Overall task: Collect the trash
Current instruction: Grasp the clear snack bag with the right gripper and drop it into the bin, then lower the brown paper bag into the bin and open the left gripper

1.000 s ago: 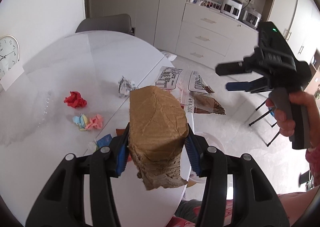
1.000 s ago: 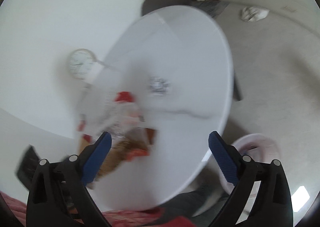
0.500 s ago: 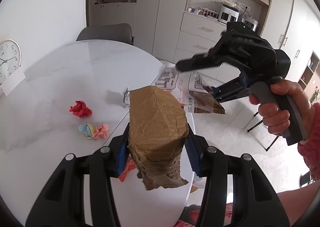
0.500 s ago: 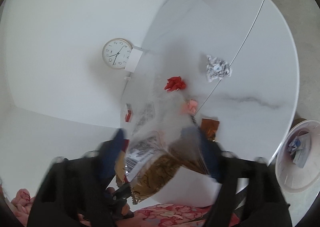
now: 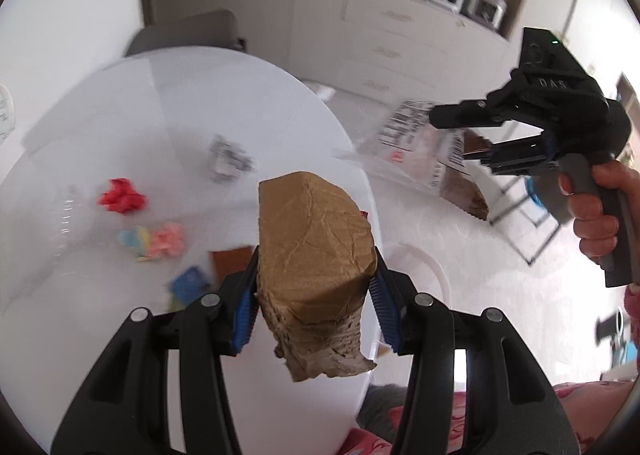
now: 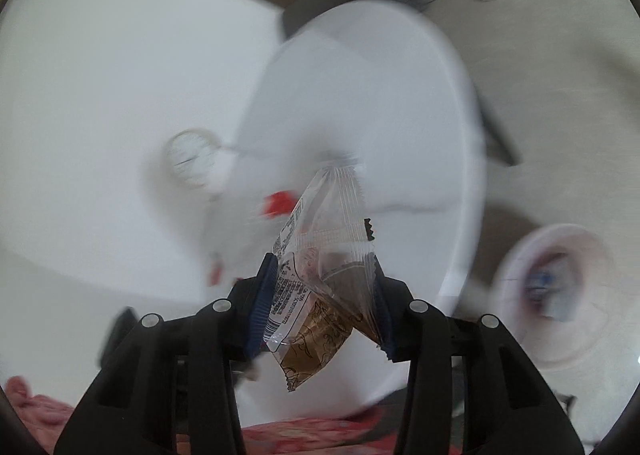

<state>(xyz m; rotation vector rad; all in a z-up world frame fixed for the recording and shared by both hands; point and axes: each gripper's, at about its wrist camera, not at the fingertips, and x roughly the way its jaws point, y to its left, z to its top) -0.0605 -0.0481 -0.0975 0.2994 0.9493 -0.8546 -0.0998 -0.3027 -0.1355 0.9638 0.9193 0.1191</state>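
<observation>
The left gripper (image 5: pixel 314 309) is clamped on a crumpled brown paper wad (image 5: pixel 314 267), whose sides press against both blue pads (image 5: pixel 245 315) while its torn lower end hangs below them. Beyond the fingers lies the white table (image 5: pixel 160 103), where more scraps sit to the left of the wad: a red paper ball (image 5: pixel 122 201), a pink and blue one (image 5: pixel 156 242), and a grey crumpled piece (image 5: pixel 230 159).

The right gripper (image 6: pixel 322 305), whose jaws have just been closing, grips a clear plastic wrapper (image 6: pixel 320 255) between its pads; the wrapper's upper end sticks out past the fingertips. Off to the right of these fingers, down on the floor, stands what seems to be a pale bin (image 6: pixel 516 295), though motion blur smears it.
</observation>
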